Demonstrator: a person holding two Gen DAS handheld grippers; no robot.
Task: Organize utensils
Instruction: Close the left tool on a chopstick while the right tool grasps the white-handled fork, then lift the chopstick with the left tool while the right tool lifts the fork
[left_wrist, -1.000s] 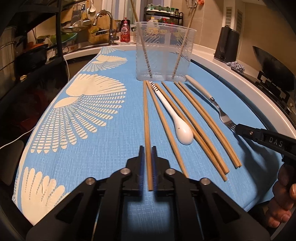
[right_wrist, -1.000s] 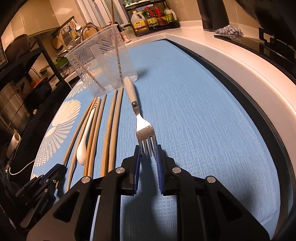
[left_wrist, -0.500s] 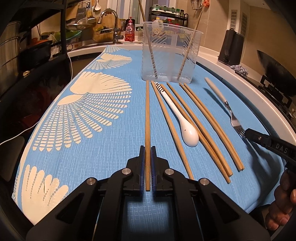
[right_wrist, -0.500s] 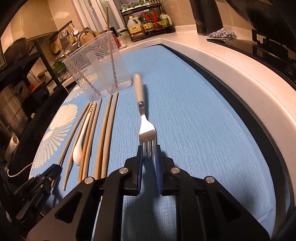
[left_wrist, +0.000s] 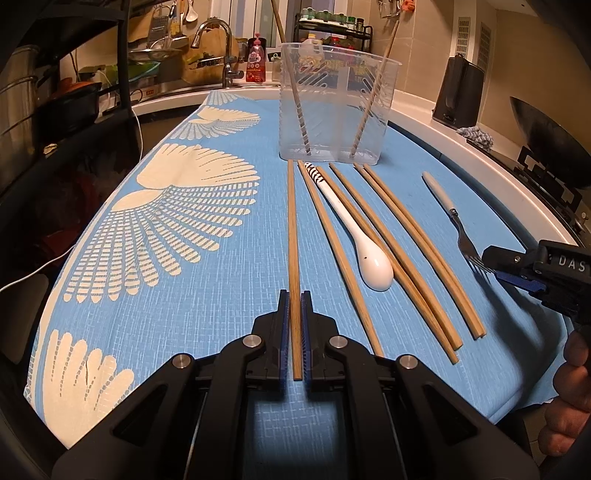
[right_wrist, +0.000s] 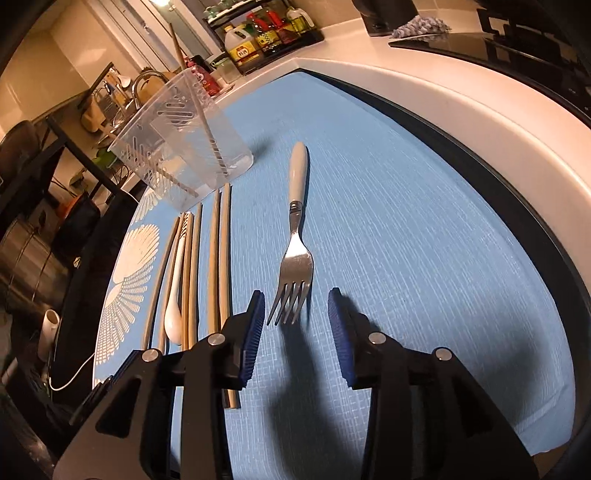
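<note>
My left gripper (left_wrist: 294, 302) is shut on the near end of a wooden chopstick (left_wrist: 293, 229) that points toward the clear plastic holder (left_wrist: 334, 107). The holder has two chopsticks standing in it. Several more chopsticks (left_wrist: 402, 243) and a white spoon (left_wrist: 362, 243) lie on the blue cloth (left_wrist: 229, 295). My right gripper (right_wrist: 295, 321) is open, its jaws either side of the tines of a fork (right_wrist: 294, 254) with a pale handle. The fork lies on the cloth; it also shows in the left wrist view (left_wrist: 454, 221).
The holder (right_wrist: 181, 158) stands at the far end of the cloth (right_wrist: 406, 221). A white counter edge (right_wrist: 480, 110) curves along the right, with a black stove (left_wrist: 554, 177) beyond. A sink tap (left_wrist: 221, 48) and bottles stand at the back. A dark rack (left_wrist: 55, 110) is at the left.
My right gripper has opened and let go of the fork, which now lies on the cloth farther right of the chopsticks. My left gripper stays shut on the chopstick.
</note>
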